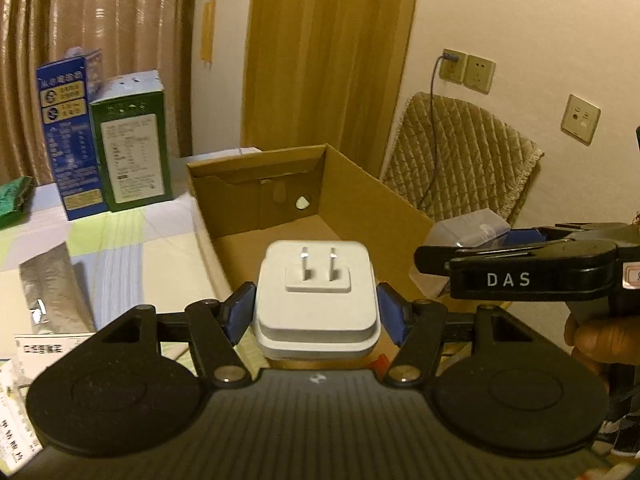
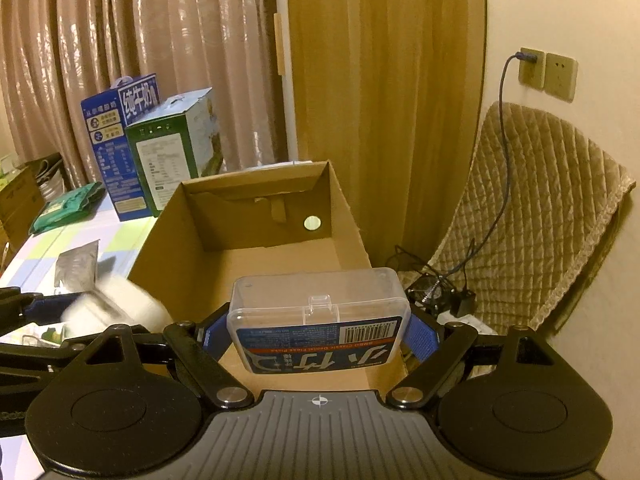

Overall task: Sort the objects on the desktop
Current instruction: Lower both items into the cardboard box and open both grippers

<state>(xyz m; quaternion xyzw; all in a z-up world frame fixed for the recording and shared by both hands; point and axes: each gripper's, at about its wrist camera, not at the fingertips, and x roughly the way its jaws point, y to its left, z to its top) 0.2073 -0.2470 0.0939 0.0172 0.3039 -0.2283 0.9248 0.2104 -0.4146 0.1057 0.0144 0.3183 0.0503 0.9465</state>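
Note:
My left gripper (image 1: 316,314) is shut on a white plug adapter (image 1: 318,300), prongs up, held over the near left edge of an open cardboard box (image 1: 360,184). My right gripper (image 2: 318,330) is shut on a clear plastic floss-pick case (image 2: 320,312) with a blue label, held above the box's (image 2: 188,248) near end. In the left wrist view the right gripper (image 1: 520,268) and its case (image 1: 468,228) show at the right. In the right wrist view the adapter (image 2: 116,304) shows blurred at the left. The box looks empty inside.
A blue carton (image 1: 68,136) and a green carton (image 1: 132,144) stand behind the box on the checked tablecloth (image 1: 132,248). A silver pouch (image 1: 52,284), a green packet (image 2: 68,204) and papers (image 1: 24,380) lie to the left. A quilted chair (image 2: 532,208) stands right of the table.

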